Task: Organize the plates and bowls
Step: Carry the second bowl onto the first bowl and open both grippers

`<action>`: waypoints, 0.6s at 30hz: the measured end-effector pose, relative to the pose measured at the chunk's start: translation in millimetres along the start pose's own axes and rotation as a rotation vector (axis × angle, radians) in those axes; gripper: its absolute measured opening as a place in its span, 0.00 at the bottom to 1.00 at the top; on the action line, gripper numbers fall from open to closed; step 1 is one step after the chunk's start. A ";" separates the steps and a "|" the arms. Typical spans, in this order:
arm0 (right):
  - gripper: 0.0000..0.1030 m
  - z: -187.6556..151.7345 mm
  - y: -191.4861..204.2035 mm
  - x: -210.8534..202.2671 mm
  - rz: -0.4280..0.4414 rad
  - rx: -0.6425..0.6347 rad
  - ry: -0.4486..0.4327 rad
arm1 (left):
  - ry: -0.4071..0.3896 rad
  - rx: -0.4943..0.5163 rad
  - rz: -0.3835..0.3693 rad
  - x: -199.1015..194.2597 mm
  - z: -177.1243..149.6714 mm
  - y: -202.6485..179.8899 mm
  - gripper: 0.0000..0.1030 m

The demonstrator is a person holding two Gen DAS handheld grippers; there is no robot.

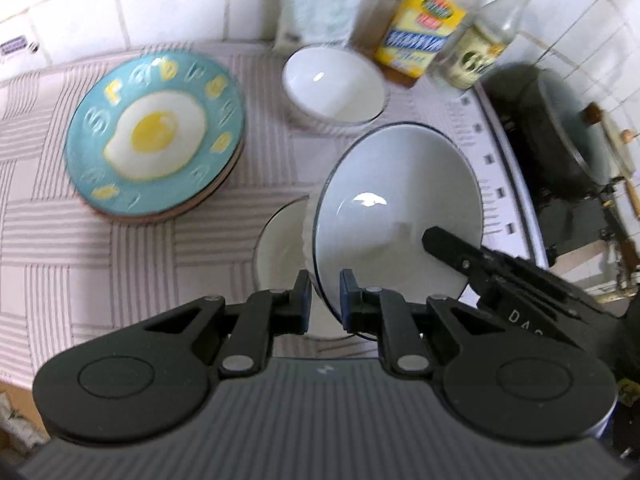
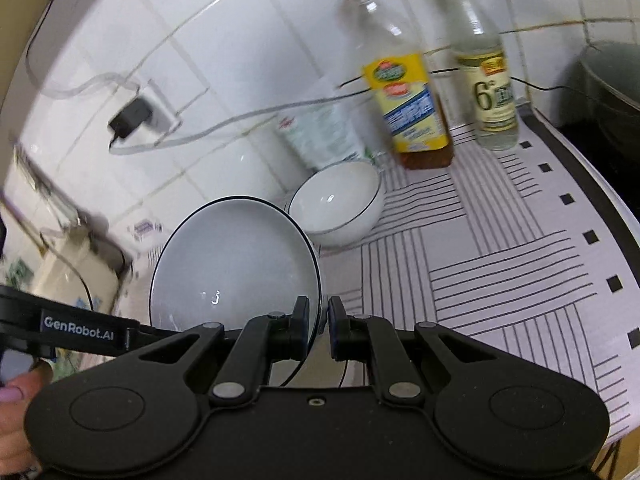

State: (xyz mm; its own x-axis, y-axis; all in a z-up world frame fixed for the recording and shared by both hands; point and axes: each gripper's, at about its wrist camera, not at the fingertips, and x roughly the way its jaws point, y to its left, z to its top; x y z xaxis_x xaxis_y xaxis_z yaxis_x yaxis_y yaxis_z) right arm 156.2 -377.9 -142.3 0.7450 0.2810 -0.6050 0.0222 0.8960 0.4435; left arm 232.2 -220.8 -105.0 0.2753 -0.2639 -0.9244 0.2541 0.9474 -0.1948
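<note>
Both grippers are shut on one white bowl with a dark rim (image 1: 400, 184) (image 2: 236, 256), held tilted above the striped cloth. My left gripper (image 1: 325, 284) pinches its near rim. My right gripper (image 2: 319, 308) pinches the opposite rim and shows in the left wrist view as a black finger (image 1: 448, 244) over the bowl's inside. A second white bowl (image 1: 276, 248) sits on the cloth, partly hidden under the held one. A third white bowl (image 1: 336, 84) (image 2: 336, 204) stands by the wall. A stack of plates (image 1: 156, 140) topped by a blue fried-egg plate lies to the left.
A yellow-labelled oil bottle (image 1: 420, 36) (image 2: 408, 92), a clear bottle (image 1: 484, 48) (image 2: 484, 80) and a white bag (image 1: 316, 8) stand against the tiled wall. A dark pan (image 1: 560, 132) sits on the stove to the right. A plugged-in charger (image 2: 130, 118) hangs on the wall. A person's thumb (image 2: 12, 392) shows at lower left.
</note>
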 end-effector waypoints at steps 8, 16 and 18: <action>0.12 -5.2 11.5 15.5 -0.046 -0.068 0.055 | 0.096 -0.072 0.000 24.8 -6.3 19.3 0.13; 0.12 -7.1 17.5 22.4 -0.071 -0.099 0.065 | 0.145 -0.105 -0.019 36.1 -5.4 24.7 0.14; 0.12 -9.3 20.5 24.7 -0.083 -0.123 0.067 | 0.157 -0.109 -0.016 39.1 -5.6 25.7 0.15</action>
State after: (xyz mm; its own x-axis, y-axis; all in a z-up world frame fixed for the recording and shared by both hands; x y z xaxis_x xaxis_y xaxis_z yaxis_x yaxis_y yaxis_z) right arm 168.8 -349.4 -154.3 0.6980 0.2231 -0.6805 -0.0036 0.9513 0.3082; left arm 244.3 -205.8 -148.0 0.1216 -0.2559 -0.9590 0.1535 0.9594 -0.2366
